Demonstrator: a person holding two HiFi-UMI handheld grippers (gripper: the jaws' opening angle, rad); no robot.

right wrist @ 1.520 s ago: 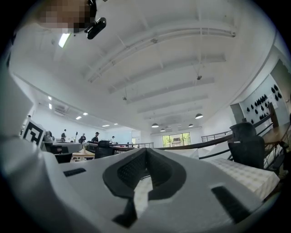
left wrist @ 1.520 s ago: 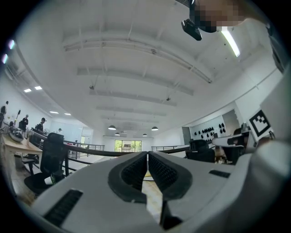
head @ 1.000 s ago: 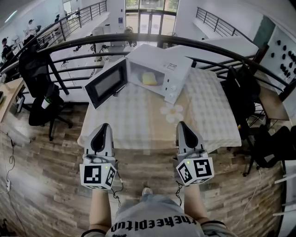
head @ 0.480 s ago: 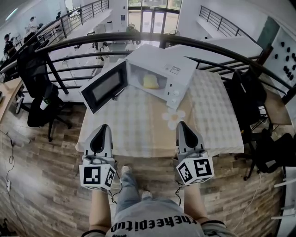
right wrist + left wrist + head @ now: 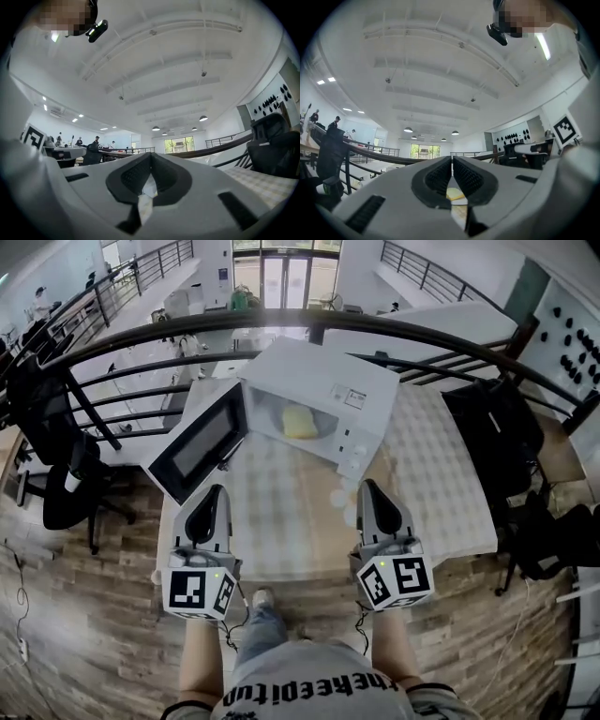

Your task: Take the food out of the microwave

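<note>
the task is barely begun. the microwave (image 5: 328,390) stands on the checked table (image 5: 281,531) with its door (image 5: 199,442) already swung wide, so the opening is done. what is left, as i judge it, is the whole fetch: reach in, grip the food, draw it out and set it down.

the left claw (image 5: 214,493) is clenched, its ribbed pads pressed together with nothing between them. the right claw (image 5: 368,487) is clenched and empty too. both hang over the near edge of the table, side by side, pointing toward the oven.

the food (image 5: 299,421) lies inside the cavity, ahead of both claws and well apart from them, roughly between the lines they point along. the open door stands ahead of the left claw and a little to its left. in the left gripper view a sliver of the food (image 5: 454,193) shows just beyond the closed tips.

it looks like a pale yellow, flattish slab on something pale and round, a plate or the turntable, i cannot tell which. whether it is wrapped or bare is too small to make out
</note>
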